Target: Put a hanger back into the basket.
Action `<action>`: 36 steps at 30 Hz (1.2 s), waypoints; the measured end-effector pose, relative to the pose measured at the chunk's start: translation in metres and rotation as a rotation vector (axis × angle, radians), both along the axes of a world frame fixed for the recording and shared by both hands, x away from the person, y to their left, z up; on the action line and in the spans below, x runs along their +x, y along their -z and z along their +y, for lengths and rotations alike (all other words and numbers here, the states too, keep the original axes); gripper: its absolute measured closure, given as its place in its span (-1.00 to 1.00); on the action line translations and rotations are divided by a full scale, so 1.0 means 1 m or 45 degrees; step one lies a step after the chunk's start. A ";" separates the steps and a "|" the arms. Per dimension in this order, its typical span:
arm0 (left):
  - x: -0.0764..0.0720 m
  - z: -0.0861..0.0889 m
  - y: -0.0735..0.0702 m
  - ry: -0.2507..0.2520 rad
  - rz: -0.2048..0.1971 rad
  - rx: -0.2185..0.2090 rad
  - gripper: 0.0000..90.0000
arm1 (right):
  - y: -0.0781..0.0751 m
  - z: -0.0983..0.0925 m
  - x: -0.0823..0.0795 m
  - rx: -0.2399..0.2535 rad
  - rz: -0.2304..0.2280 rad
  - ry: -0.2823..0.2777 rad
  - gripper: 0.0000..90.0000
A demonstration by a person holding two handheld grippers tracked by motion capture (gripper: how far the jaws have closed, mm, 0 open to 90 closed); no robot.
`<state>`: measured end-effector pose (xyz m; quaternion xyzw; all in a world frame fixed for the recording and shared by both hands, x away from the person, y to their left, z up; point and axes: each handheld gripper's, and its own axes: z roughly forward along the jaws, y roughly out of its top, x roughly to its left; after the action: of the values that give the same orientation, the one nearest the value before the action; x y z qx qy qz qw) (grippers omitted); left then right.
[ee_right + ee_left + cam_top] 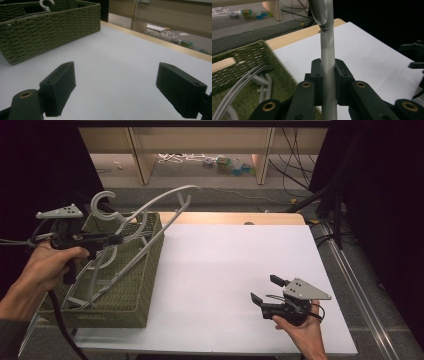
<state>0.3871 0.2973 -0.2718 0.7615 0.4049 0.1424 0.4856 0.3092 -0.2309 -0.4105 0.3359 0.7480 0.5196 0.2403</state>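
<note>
Where the grey plastic hanger [150, 210] rises out of the woven basket [132, 290], its lower bar dips behind the basket's wall and mixes with other hangers [95, 270] lying inside, so which bar belongs to which is hard to make out. Its hook [102, 202] curls up above the basket's far left corner, and one smooth, rounded arm arcs over the basket's far right corner towards the wooden table edge [235, 217]. The left gripper [116, 239], held in the person's left hand [47, 265] above the basket's left side, is clamped on that hanger; in the left gripper view the two black pads press a pale, glossy round bar [328, 62] from both sides, and the bar runs out of the picture at top and bottom. The gripper's cable hangs past the basket's near left corner and is cut off by the frame.

The basket is olive green, rectangular, tightly plaited with a coarse ribbed weave, and it stands on the left part of the matt white tabletop [235, 270], its left side overhanging the picture's dark margin. Well to the basket's right, near the table's front edge, the right gripper [265, 287] sits in the person's right hand [302, 332] with its blocky black jaws standing wide apart and nothing between them. Beyond the basket, small objects on the floor are too blurred to identify.
</note>
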 end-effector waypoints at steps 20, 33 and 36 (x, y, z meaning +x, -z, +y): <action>0.018 0.071 0.042 -0.185 0.048 0.164 0.77 | 0.002 0.000 0.002 -0.016 0.007 -0.017 -0.62; 0.028 0.087 0.064 -0.189 0.095 0.273 0.76 | 0.002 0.001 0.002 -0.010 0.040 -0.024 -0.62; 0.027 0.089 0.071 -0.190 0.123 0.292 0.77 | 0.003 0.000 0.003 -0.022 0.024 -0.032 -0.62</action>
<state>0.4146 0.3864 -0.3430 0.7857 0.4644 0.1867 0.3636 0.3119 -0.2312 -0.4134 0.3291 0.7590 0.5128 0.2295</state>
